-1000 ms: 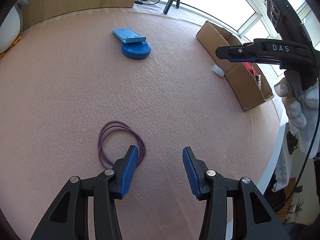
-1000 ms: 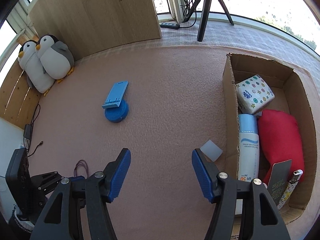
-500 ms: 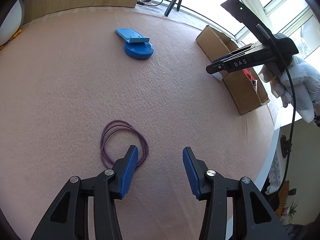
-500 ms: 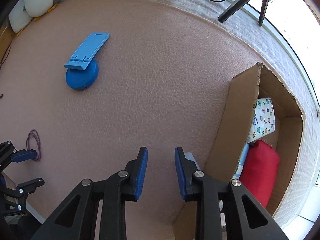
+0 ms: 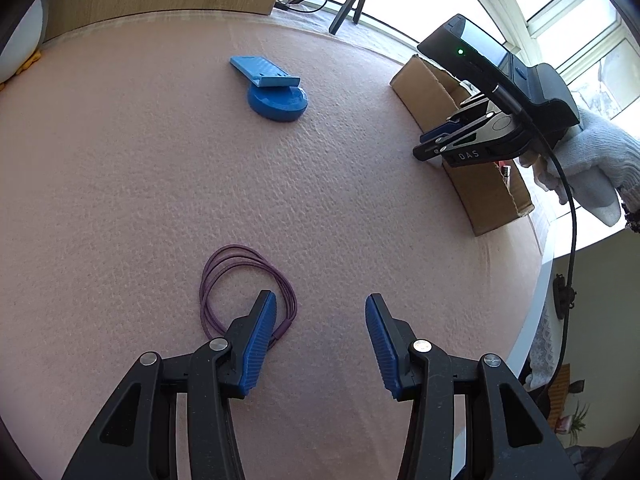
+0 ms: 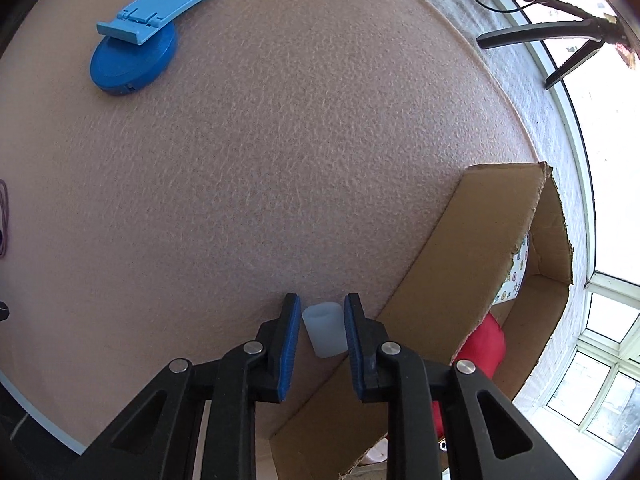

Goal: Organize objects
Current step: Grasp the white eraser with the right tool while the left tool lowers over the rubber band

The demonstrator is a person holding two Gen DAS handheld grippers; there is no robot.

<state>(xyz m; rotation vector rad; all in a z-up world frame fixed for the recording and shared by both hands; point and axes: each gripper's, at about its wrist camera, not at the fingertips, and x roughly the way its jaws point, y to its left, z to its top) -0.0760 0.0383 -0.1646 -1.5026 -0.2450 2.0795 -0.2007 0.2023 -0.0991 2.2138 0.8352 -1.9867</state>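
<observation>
The right tongs [image 6: 322, 316] have dropped low over the pink table [image 6: 280, 160] and narrowed since a moment ago. Their blue pads now bracket the small translucent white cap [image 6: 325, 334], which lies on the felt tight against the outer wall of the cardboard box [image 6: 460, 272]. A sliver of gap shows on either side of the cap, so the pads sit just beside it without clearly pressing. Half a second ago the cap was mostly hidden behind the right pad; now it sits squarely between the two.

The left tongs [image 5: 320, 320] hang wide open over the table, much as before. Their left pad hovers over the edge of the coiled purple cord [image 5: 240, 280].

Past the cap, the box holds a red pouch [image 6: 484, 340] and a patterned tissue pack [image 6: 514, 276], both only partly in view. In the left view a white-gloved hand [image 5: 592, 160] holds the right tool down beside the box, lower than a second ago.

Farther off, the blue round base [image 5: 278, 100] with its lighter blue folding stand [image 5: 262, 72] lies where it was, well apart from the box. A black tripod [image 6: 552, 36] stands beyond the table edge by the window.
</observation>
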